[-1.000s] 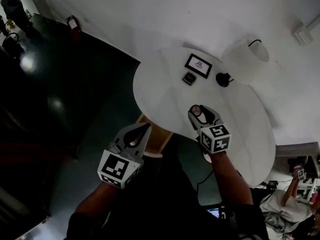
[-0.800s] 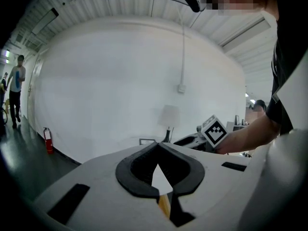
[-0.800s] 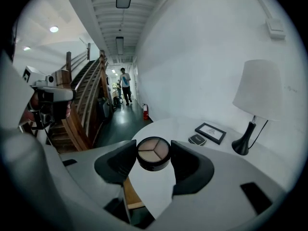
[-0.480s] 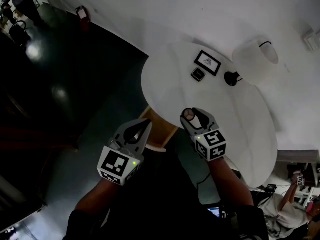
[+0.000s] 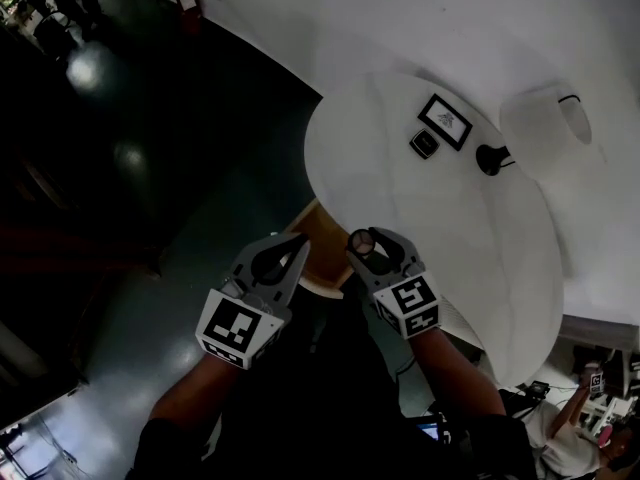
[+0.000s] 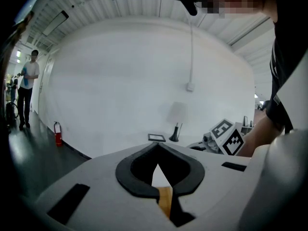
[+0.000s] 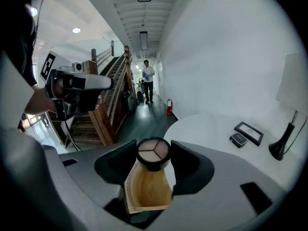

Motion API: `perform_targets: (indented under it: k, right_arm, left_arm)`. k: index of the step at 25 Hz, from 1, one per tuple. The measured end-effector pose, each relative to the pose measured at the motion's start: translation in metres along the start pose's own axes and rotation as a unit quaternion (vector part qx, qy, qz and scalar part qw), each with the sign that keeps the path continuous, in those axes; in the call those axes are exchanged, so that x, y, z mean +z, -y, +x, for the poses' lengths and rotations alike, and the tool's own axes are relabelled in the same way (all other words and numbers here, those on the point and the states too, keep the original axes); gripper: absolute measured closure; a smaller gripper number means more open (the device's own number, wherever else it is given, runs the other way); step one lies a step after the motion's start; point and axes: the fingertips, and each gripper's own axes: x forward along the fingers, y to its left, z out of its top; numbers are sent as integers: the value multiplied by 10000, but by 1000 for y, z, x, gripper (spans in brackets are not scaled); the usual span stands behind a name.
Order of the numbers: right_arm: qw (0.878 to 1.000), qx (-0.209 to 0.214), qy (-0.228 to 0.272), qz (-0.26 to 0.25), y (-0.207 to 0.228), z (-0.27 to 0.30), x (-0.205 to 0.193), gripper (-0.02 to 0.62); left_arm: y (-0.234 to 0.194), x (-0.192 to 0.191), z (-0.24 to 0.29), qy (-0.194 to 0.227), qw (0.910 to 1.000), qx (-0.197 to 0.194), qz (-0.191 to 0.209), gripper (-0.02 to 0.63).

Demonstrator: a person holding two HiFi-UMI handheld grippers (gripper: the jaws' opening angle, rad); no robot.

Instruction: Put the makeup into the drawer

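One makeup compact (image 7: 153, 151) clamped in right tongs (image 5: 373, 240) | left tongs (image 6: 157, 147) closed, empty

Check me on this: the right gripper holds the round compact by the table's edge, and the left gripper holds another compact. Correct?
Not quite. The left gripper holds nothing: the left gripper view shows its fingers shut together with nothing between them. The right gripper does hold the round compact by the table's edge.
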Motion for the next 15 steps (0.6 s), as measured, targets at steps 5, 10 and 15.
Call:
perform_targets:
  k: [5,10,15]
  right_arm:
    - [9994,295,-142,-56,-18,22,-14,370]
    - [9978,591,-173,-229,-34,49,-30,370]
    - [9950,827,-325,-458,-41,76,-56,370]
  left_arm:
    - [-11,-13,3,-48,9999,87,-88,595]
    - [-23,-33,7,-177,9996,150,-155,595]
    - [-31,-45,17,-194,9994,207,-214,595]
